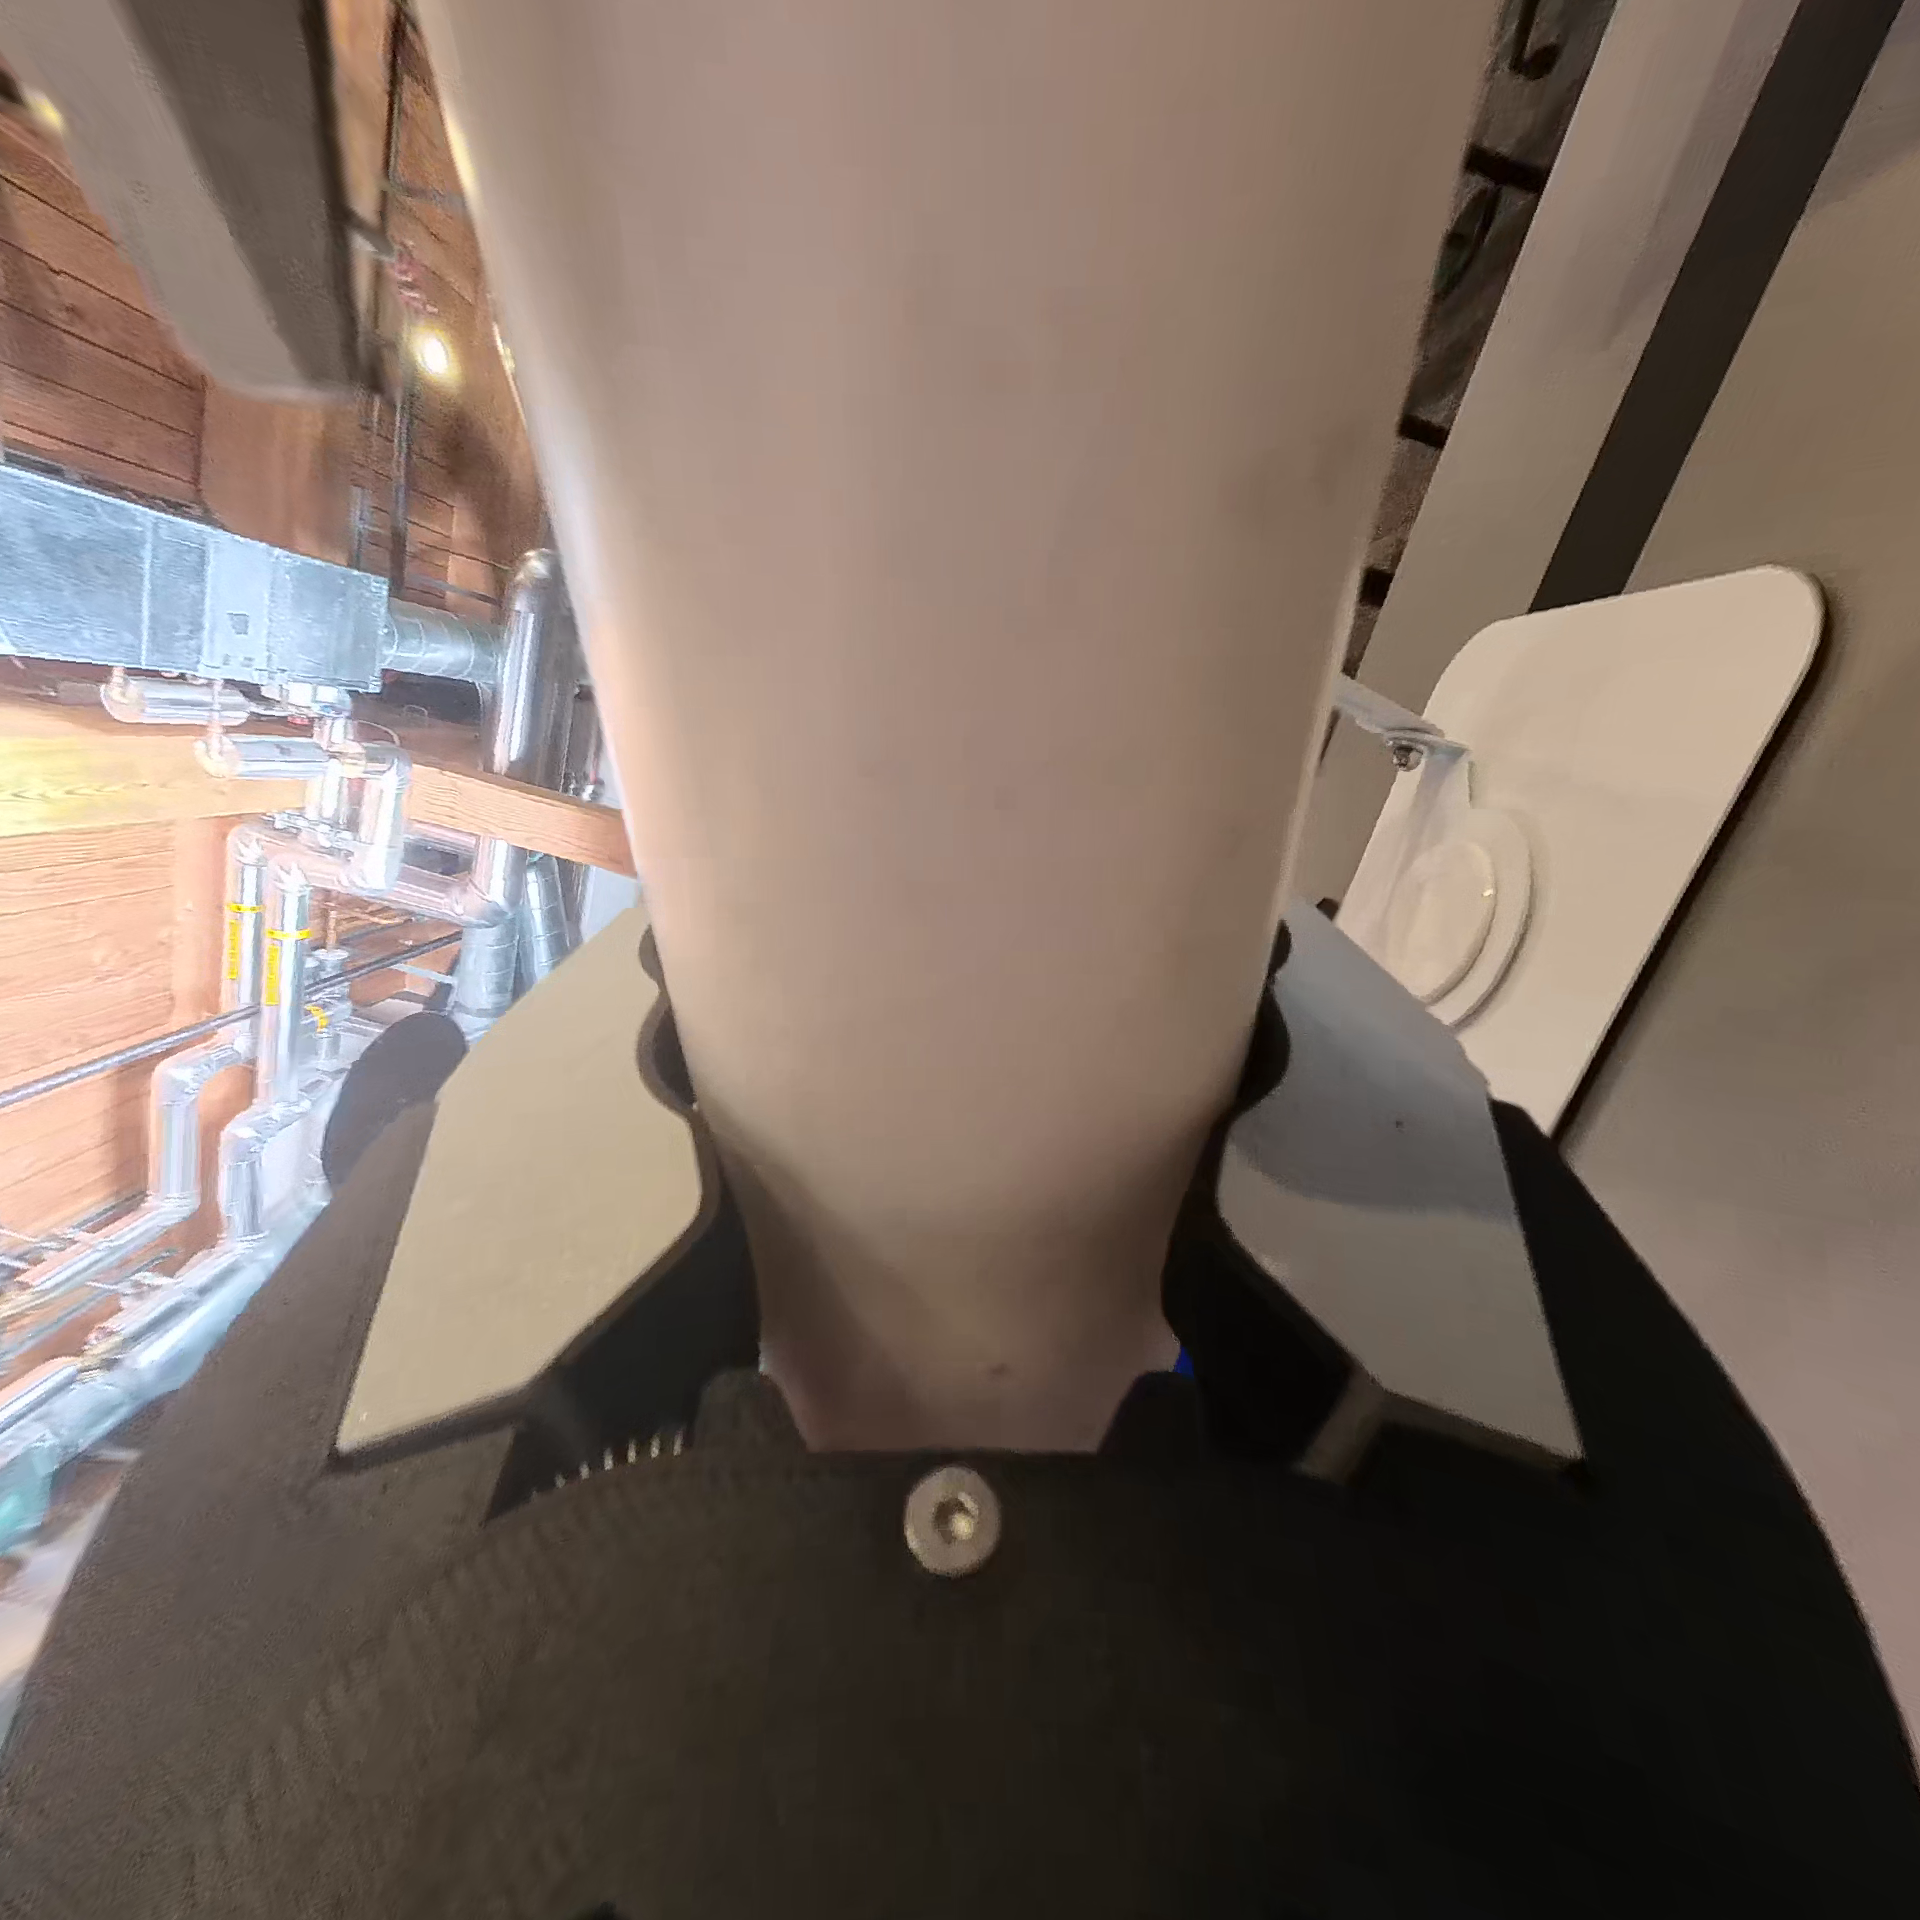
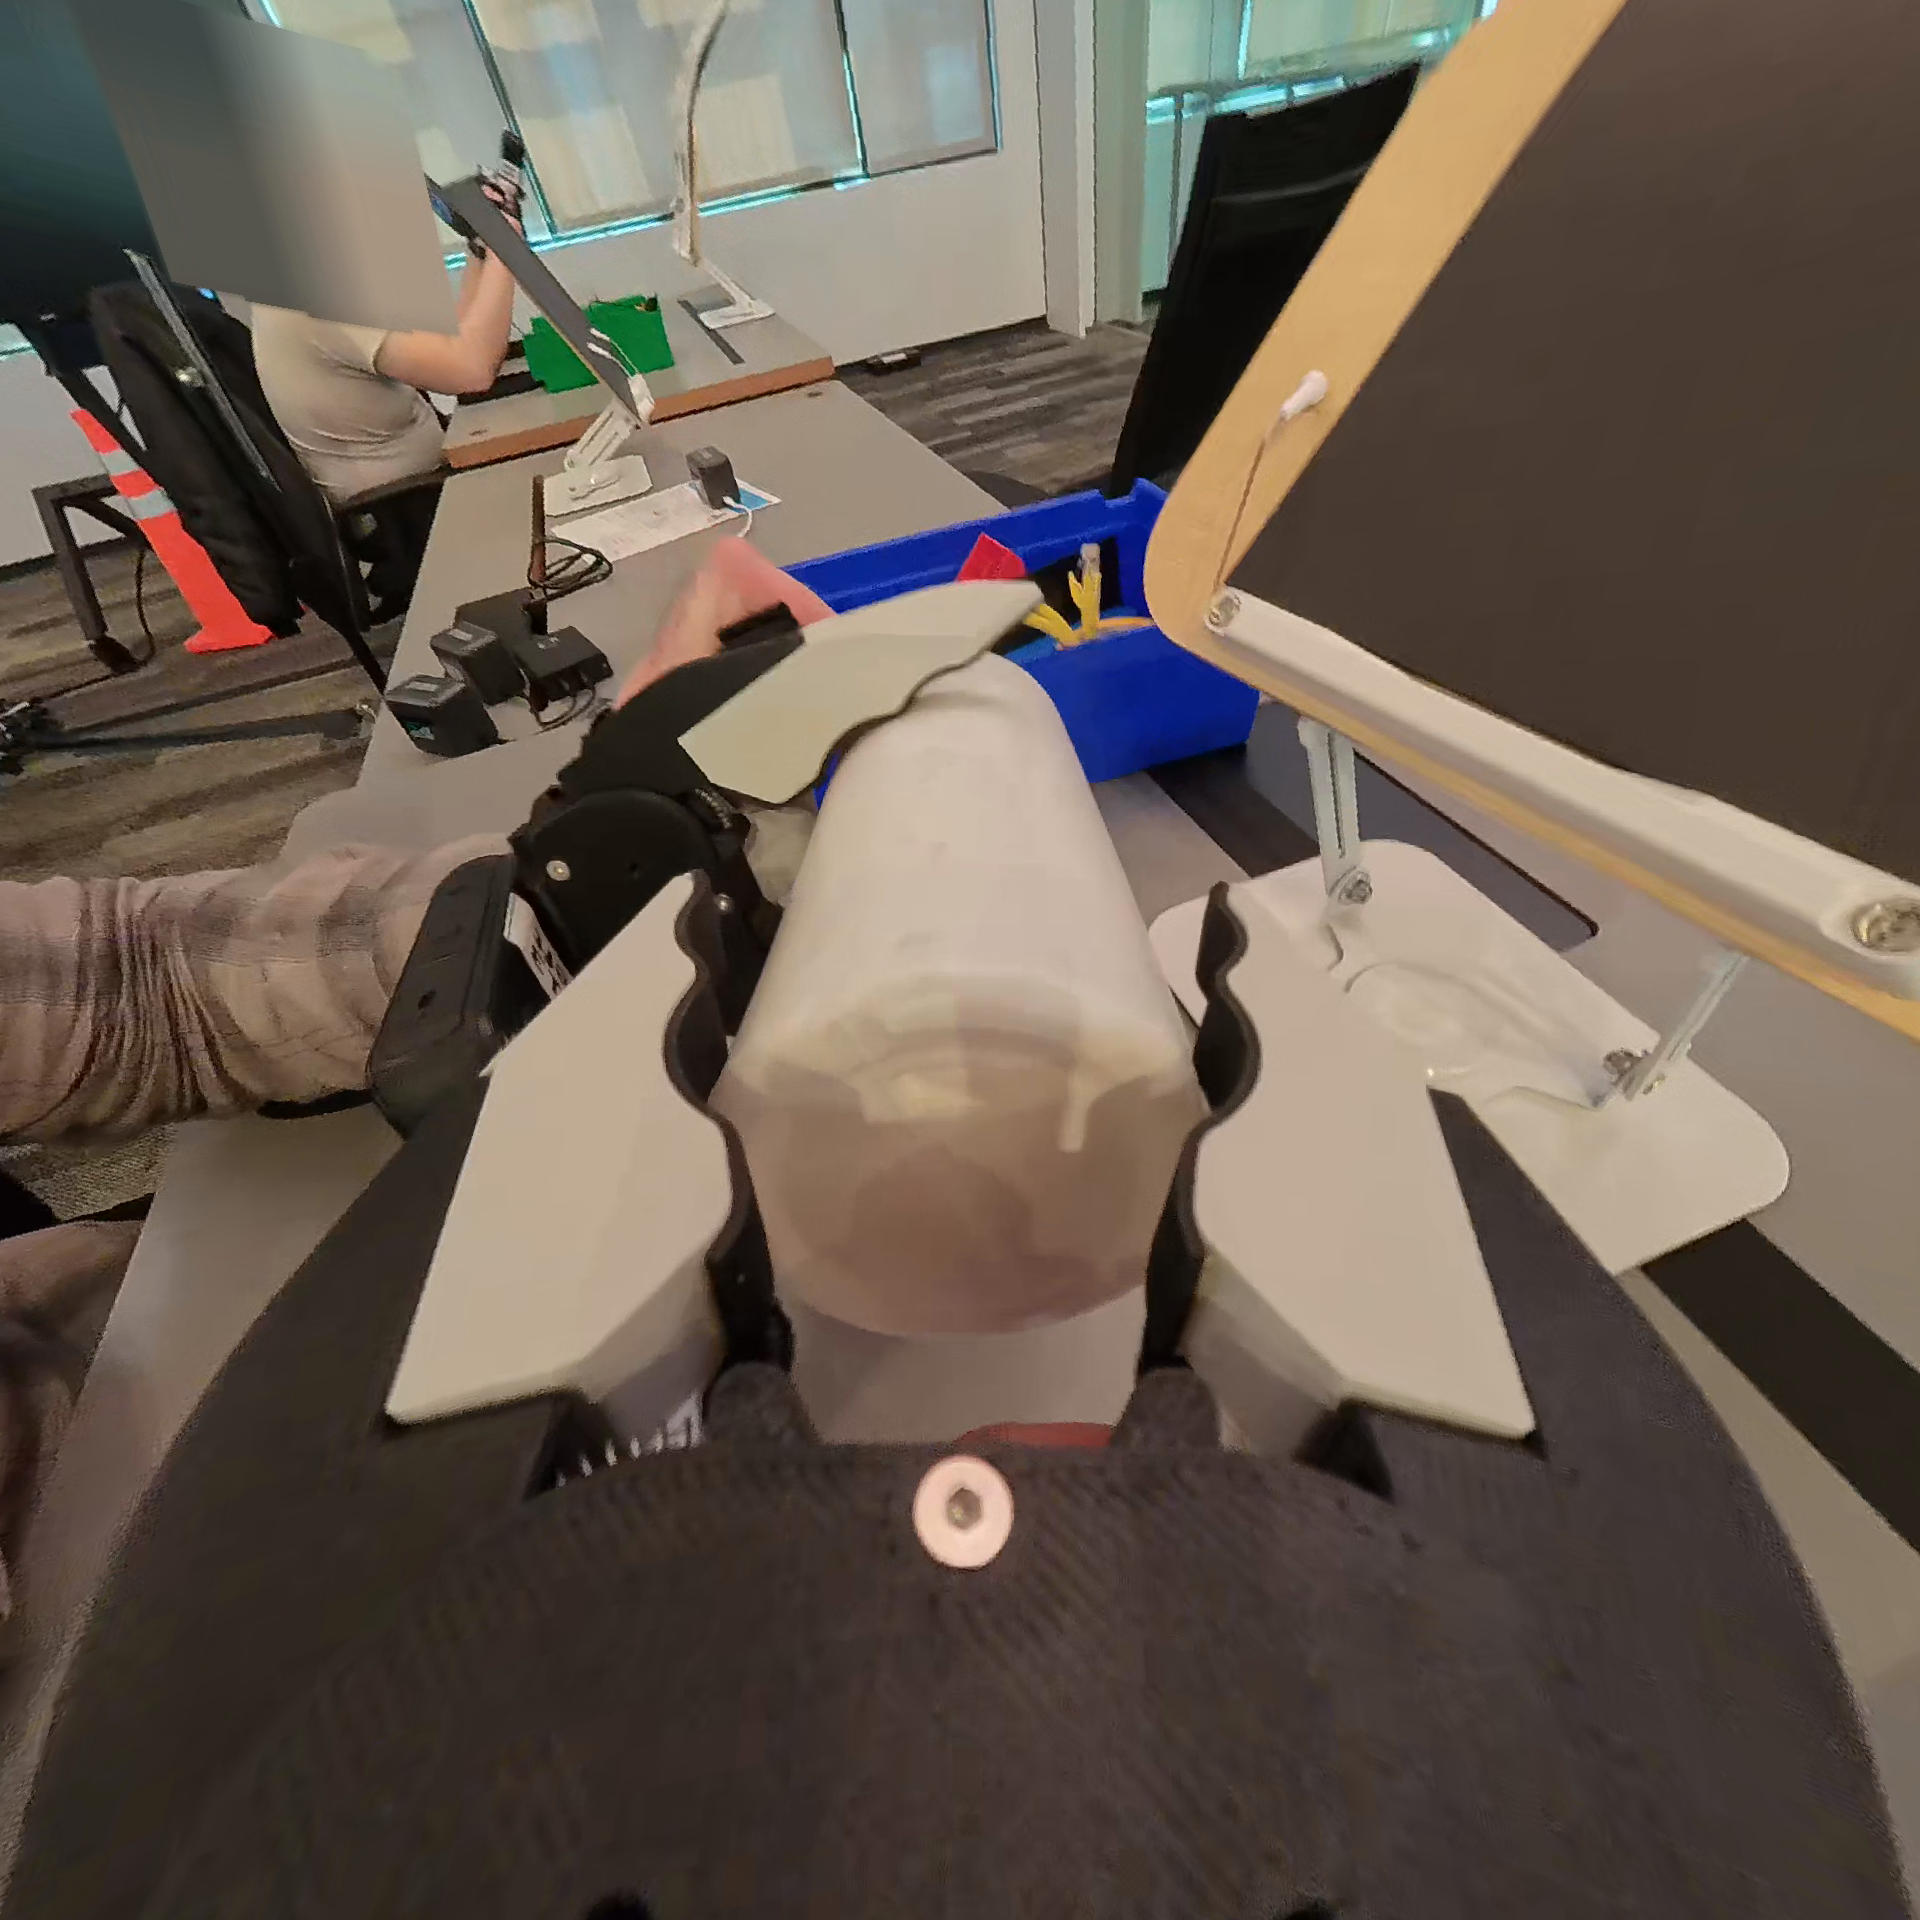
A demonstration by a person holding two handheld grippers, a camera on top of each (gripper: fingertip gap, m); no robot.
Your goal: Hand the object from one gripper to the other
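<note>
A white cylindrical bottle [image 2: 956, 883] with a frosted cap [image 2: 966, 1174] lies level between both grippers above the grey table [image 2: 644, 582]. My right gripper [image 2: 951, 904] stands around the cap end, its black pads pressed against both sides. My left gripper grips the far end of the bottle; one of its fingers [image 2: 862, 675] shows on top, the other is hidden. In the left wrist view the bottle [image 1: 956, 623] fills the middle, clamped in my left gripper [image 1: 966, 935], with the ceiling behind it.
A blue bin [image 2: 1143, 707] with cables sits behind the bottle. A tilted dark board [image 2: 1558, 416] on a white stand base [image 2: 1507, 1091] is on the right. Black chargers [image 2: 499, 675] lie to the left. A person [image 2: 343, 395] sits at a far desk. Spacing between my two grippers at the tips: around 7 cm.
</note>
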